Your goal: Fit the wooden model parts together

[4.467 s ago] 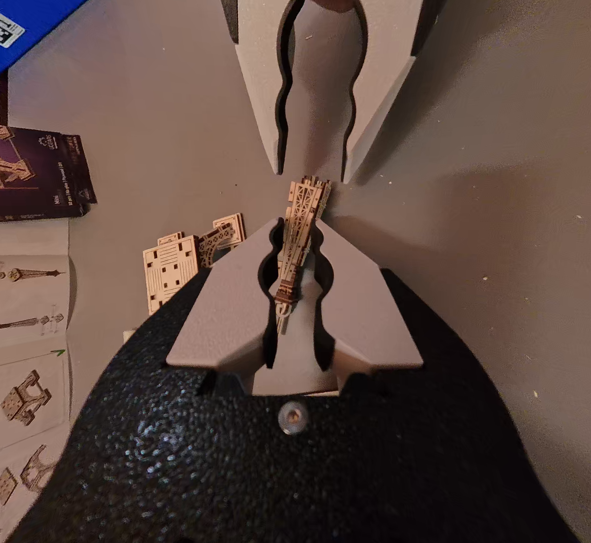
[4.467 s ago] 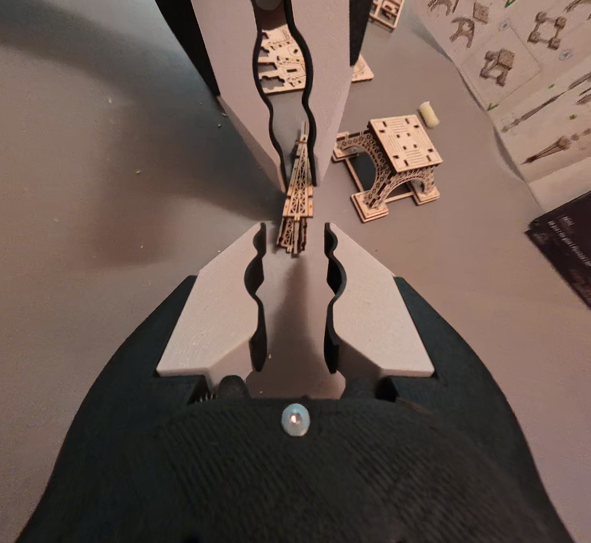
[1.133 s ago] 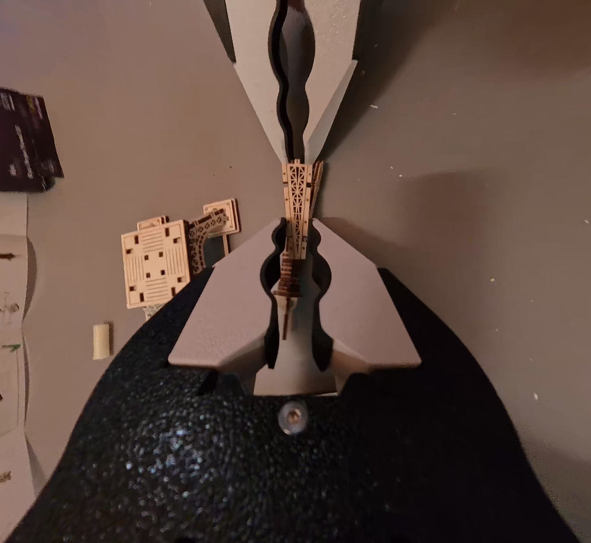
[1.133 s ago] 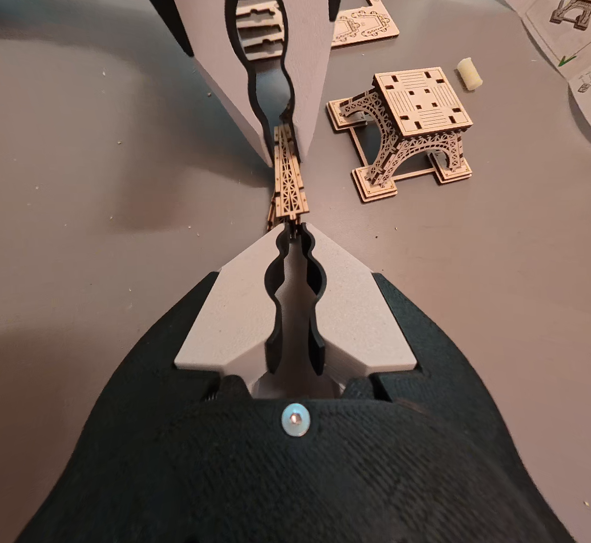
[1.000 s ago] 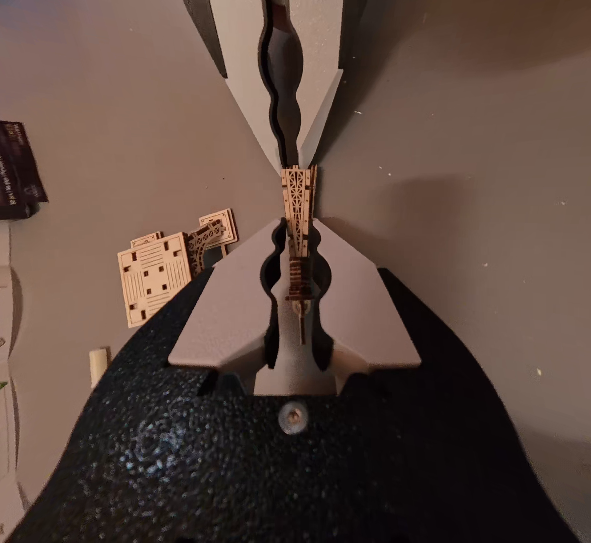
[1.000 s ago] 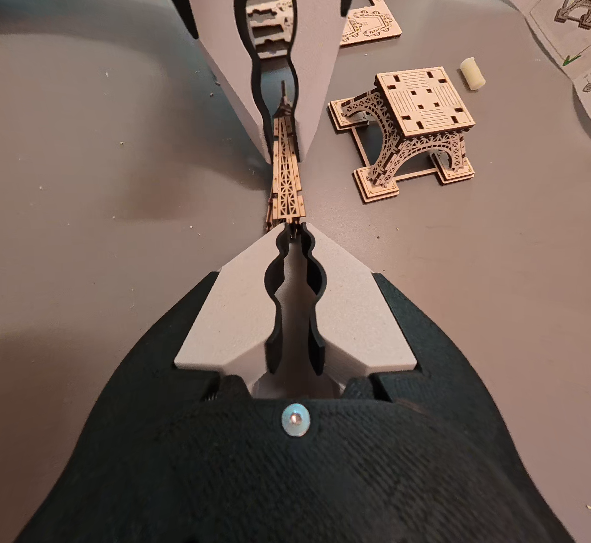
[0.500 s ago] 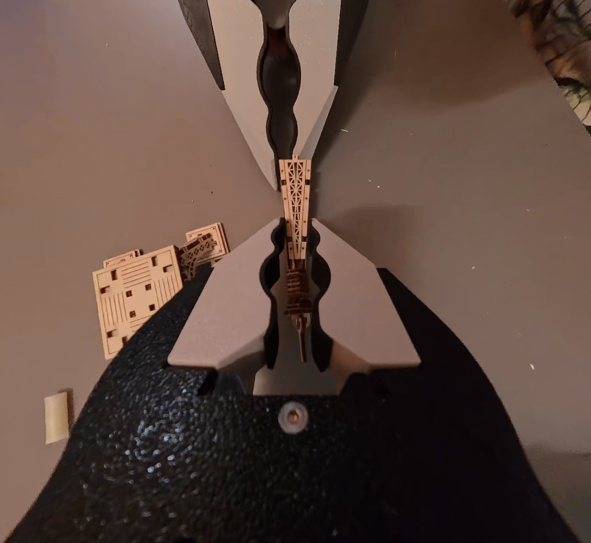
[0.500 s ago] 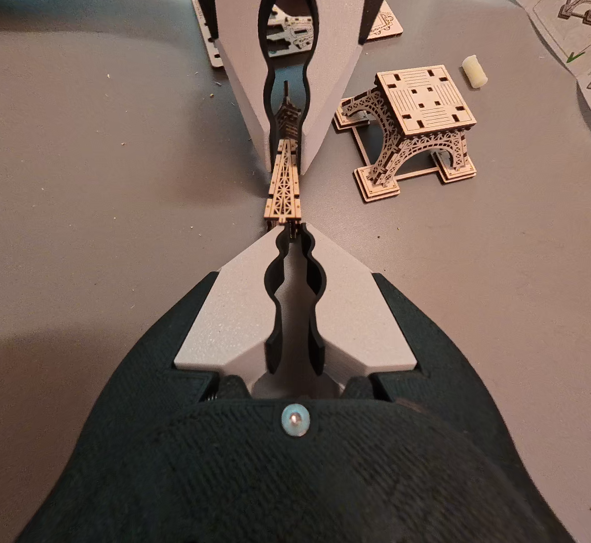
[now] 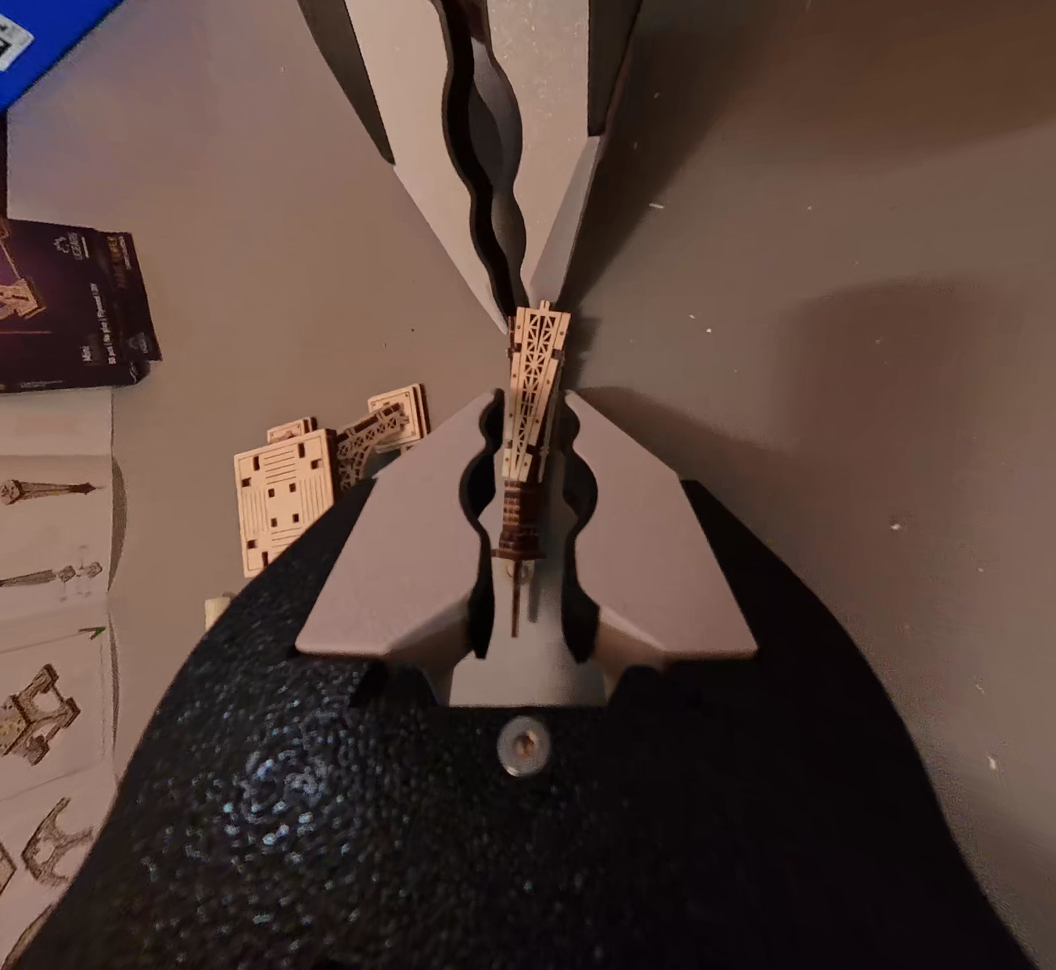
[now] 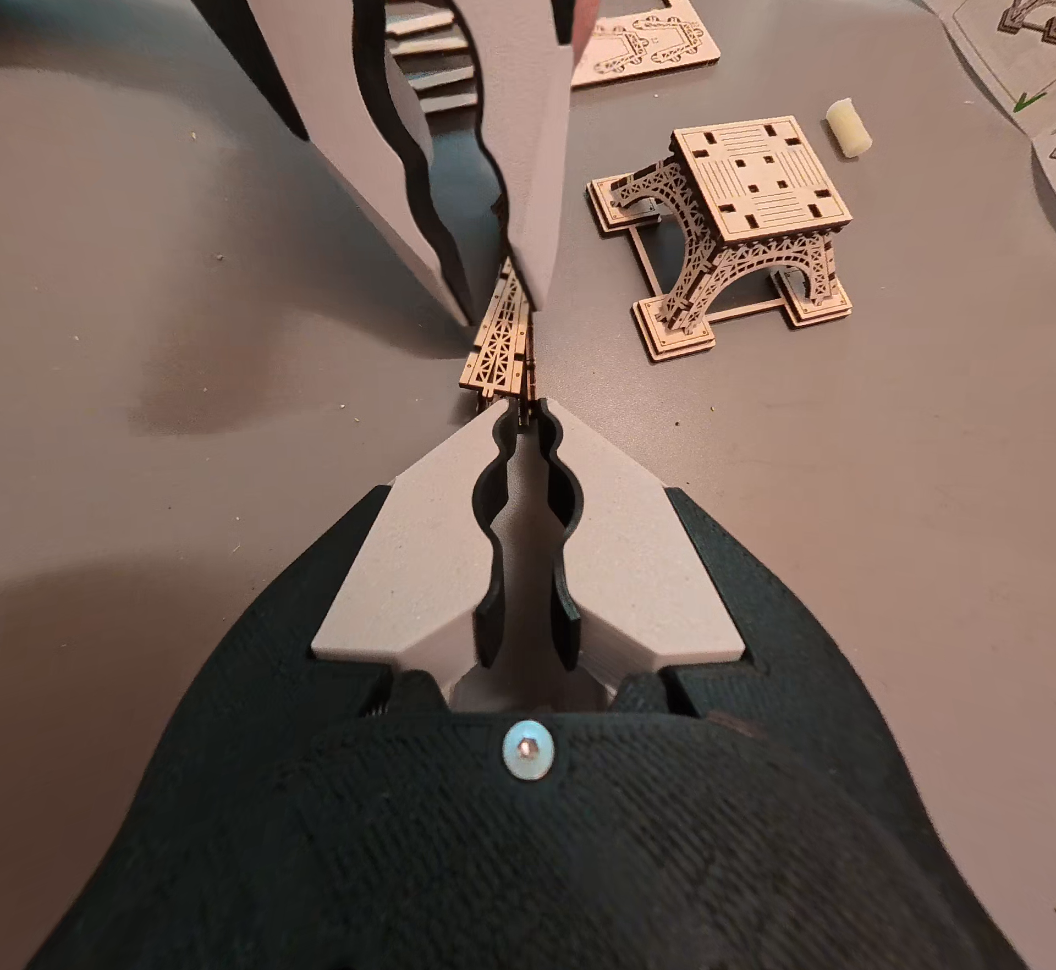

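A: Two grips on one part. Left gripper (image 9: pixel 528 411) clamped on the narrow upper run of the tower spire (image 9: pixel 534 400), needle tip pointing back into the throat. Right gripper (image 10: pixel 526 408) pinched down to a sliver on the wide lower end of the spire (image 10: pixel 503 342), probably to steady or seat a loose lattice panel.

B: Held clear of the grey table (image 10: pixel 171 314), between the opposed tips. Likely reason: end-to-end hold keeps the thin piece from bending while pressed. Contact at right tips hard to judge; appears to catch only an edge.

A: Tower base (image 10: pixel 737 234) standing on its four feet, far right in right wrist view, well apart from the spire, slotted top deck facing up, presumably to receive it.

B: Empty part sheets (image 10: pixel 646 40) far behind. Small pale cylinder (image 10: pixel 848 134) just beyond the base. Instruction sheet (image 9: pixel 51 571) and dark box (image 9: pixel 68 308) at left in left wrist view.
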The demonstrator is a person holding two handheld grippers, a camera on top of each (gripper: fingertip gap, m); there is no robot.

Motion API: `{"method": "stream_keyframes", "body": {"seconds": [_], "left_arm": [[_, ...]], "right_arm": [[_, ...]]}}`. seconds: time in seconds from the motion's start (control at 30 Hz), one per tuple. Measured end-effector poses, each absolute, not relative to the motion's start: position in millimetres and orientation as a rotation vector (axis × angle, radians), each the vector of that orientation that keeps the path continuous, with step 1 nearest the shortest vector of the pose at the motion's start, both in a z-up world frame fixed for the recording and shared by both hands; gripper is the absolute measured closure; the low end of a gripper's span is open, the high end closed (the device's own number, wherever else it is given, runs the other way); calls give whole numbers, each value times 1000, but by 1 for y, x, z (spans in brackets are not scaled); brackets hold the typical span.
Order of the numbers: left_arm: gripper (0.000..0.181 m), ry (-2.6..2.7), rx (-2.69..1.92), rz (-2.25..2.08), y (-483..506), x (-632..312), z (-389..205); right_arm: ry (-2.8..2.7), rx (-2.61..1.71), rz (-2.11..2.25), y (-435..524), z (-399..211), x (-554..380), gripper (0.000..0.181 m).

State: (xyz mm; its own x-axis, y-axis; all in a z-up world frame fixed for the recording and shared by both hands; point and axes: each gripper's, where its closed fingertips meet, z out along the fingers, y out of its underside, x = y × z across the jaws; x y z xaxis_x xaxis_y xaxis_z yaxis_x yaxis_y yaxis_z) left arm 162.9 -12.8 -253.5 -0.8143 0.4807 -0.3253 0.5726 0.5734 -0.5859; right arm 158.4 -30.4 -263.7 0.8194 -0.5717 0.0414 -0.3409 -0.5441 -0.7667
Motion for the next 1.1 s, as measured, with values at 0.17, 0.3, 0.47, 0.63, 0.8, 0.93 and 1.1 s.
{"method": "stream_keyframes", "body": {"seconds": [0.17, 0.3, 0.47, 0.63, 0.8, 0.93, 1.1], "left_arm": [[173, 2658, 849, -1035, -12, 162, -255], [180, 2661, 821, -1030, -13, 165, -247], [180, 2731, 774, -1019, -16, 172, -240], [180, 2901, 745, -984, -14, 175, -238], [181, 3096, 814, -1053, -17, 167, -230], [180, 3148, 855, -974, -17, 166, -236], [181, 3125, 919, -855, -15, 166, -243]], "right_arm": [[664, -2195, -373, -31, -264, 159, 177], [667, -2194, -367, -31, -264, 159, 177], [667, -2194, -368, -31, -264, 159, 177], [669, -2193, -362, -31, -264, 159, 177], [682, -2185, -330, -31, -264, 158, 177], [692, -2180, -307, -31, -264, 159, 177], [700, -2175, -286, -31, -264, 158, 177]]}}
